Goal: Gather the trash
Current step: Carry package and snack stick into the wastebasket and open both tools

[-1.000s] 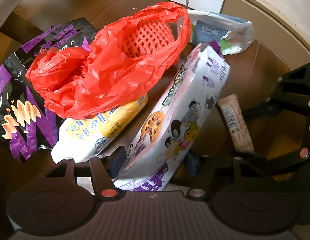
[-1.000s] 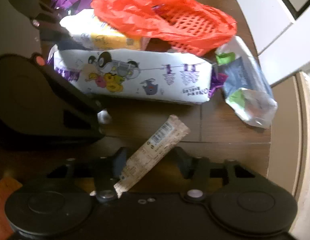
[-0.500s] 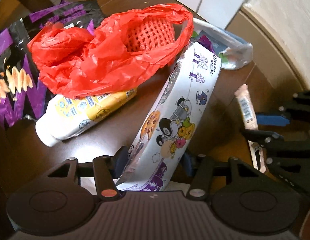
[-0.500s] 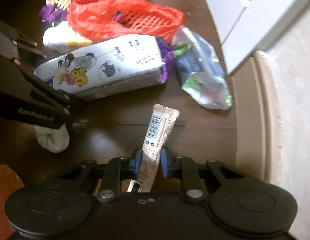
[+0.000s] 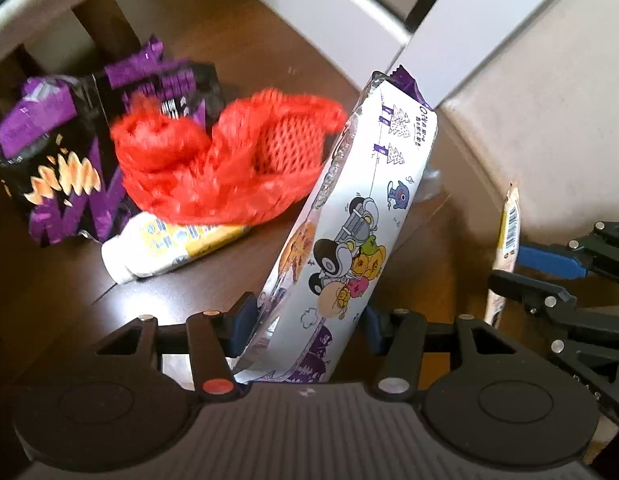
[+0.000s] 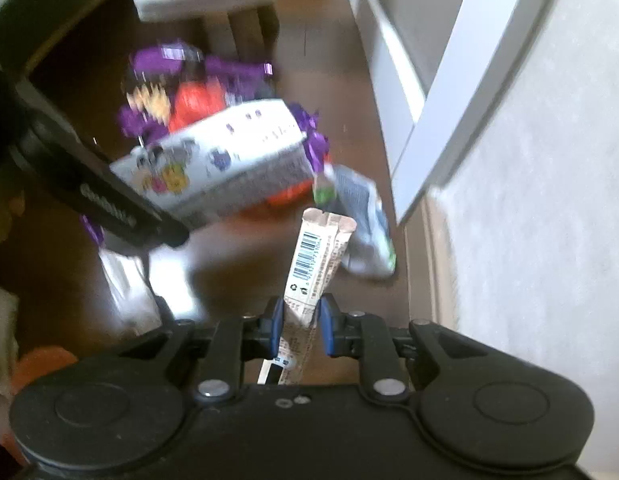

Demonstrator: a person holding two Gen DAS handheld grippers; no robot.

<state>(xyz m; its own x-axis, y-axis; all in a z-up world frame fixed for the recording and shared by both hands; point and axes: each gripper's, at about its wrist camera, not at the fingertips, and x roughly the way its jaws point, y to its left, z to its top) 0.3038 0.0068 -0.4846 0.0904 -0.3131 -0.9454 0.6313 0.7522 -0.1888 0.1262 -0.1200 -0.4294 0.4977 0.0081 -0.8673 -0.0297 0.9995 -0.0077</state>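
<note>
- I see the dark brown wooden surface (image 5: 61,304) with unpicked trash: a crumpled red plastic bag (image 5: 213,168).
- My left gripper (image 5: 305,320) clamps its fingers on the long white cartoon-printed snack package (image 5: 361,216), raised for disposal.
- My right gripper (image 6: 299,320) pinches the thin beige barcoded wrapper stick (image 6: 317,256) narrowly.
</note>
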